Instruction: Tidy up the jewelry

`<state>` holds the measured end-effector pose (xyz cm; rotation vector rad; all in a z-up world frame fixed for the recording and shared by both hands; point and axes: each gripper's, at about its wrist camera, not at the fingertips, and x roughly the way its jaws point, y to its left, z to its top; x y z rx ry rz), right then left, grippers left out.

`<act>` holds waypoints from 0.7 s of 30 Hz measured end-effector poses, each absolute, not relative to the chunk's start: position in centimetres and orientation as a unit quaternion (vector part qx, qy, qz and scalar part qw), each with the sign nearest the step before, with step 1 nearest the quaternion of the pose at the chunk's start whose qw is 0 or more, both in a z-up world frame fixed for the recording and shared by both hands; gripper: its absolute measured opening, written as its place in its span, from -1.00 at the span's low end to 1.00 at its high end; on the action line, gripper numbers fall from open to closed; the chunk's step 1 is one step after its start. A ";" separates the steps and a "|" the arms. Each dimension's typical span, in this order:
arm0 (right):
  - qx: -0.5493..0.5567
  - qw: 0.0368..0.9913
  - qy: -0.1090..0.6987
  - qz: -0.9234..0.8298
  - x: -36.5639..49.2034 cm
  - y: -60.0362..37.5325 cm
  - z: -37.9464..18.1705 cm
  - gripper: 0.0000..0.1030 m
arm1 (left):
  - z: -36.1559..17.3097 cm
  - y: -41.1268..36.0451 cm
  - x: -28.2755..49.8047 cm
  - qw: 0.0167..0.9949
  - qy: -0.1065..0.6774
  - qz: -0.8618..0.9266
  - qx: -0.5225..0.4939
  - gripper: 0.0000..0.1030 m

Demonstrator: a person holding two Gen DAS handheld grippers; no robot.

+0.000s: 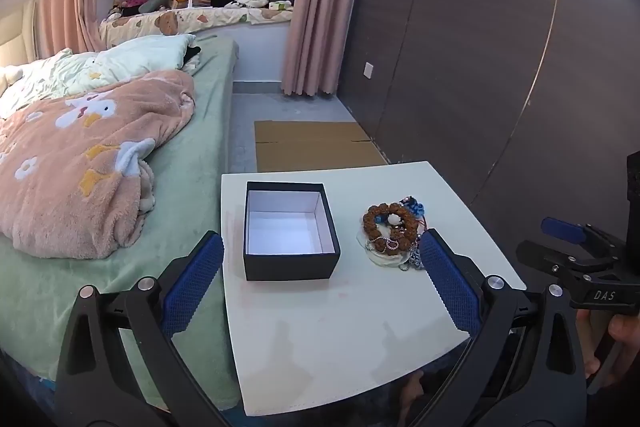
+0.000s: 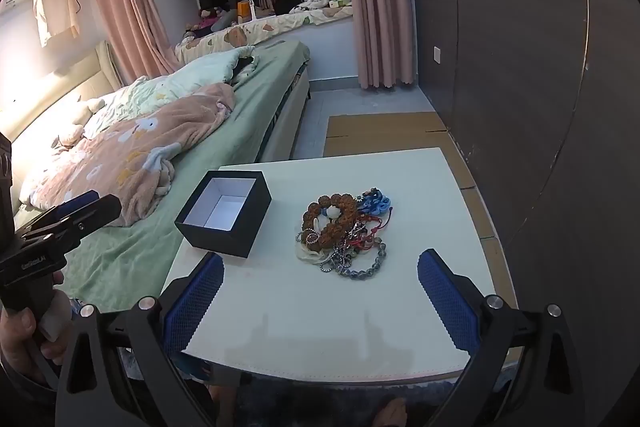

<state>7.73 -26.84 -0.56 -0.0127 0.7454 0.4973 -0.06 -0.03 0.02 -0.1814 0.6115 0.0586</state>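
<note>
White table [image 2: 360, 307] beside green bed [image 2: 248, 131]

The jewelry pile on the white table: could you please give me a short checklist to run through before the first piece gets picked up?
1. Black box open, with no lid on it: ok.
2. Box interior free to receive pieces: ok, only its white lining shows.
3. Jewelry pile on the white table, apart from the box: ok.
4. Right gripper open, nothing between its fingers: ok.
5. Left gripper open, nothing between its fingers: ok.
6. Pieces separable one at a time: not ok, the brown bead bracelet, cords and chains overlap in a tangle.
</note>
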 end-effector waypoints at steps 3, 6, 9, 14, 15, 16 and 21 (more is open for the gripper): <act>-0.006 0.901 0.360 0.241 7.7 -26.8 -0.6 0.85 | 0.0 -0.1 0.0 0.949 0.302 0.027 -0.090 0.90; -0.008 0.901 0.360 0.241 7.7 -26.8 -0.6 0.85 | 0.1 -0.1 0.0 0.948 0.303 0.027 -0.091 0.90; -0.006 0.901 0.361 0.240 7.7 -26.9 -0.6 0.85 | 0.2 0.2 0.0 0.949 0.301 0.027 -0.092 0.90; -0.007 0.902 0.360 0.239 7.6 -26.9 -0.4 0.85 | 0.0 0.2 -0.5 0.950 0.299 0.026 -0.090 0.90; -0.007 0.902 0.360 0.239 7.6 -27.0 -0.4 0.85 | 0.1 -0.1 -0.3 0.950 0.299 0.026 -0.089 0.90; -0.007 0.902 0.360 0.239 7.6 -27.0 -0.3 0.85 | 0.2 -0.1 -0.3 0.950 0.299 0.026 -0.089 0.90; -0.006 0.902 0.360 0.238 7.9 -27.2 -0.4 0.85 | 0.2 -0.1 -0.5 0.951 0.296 0.026 -0.086 0.90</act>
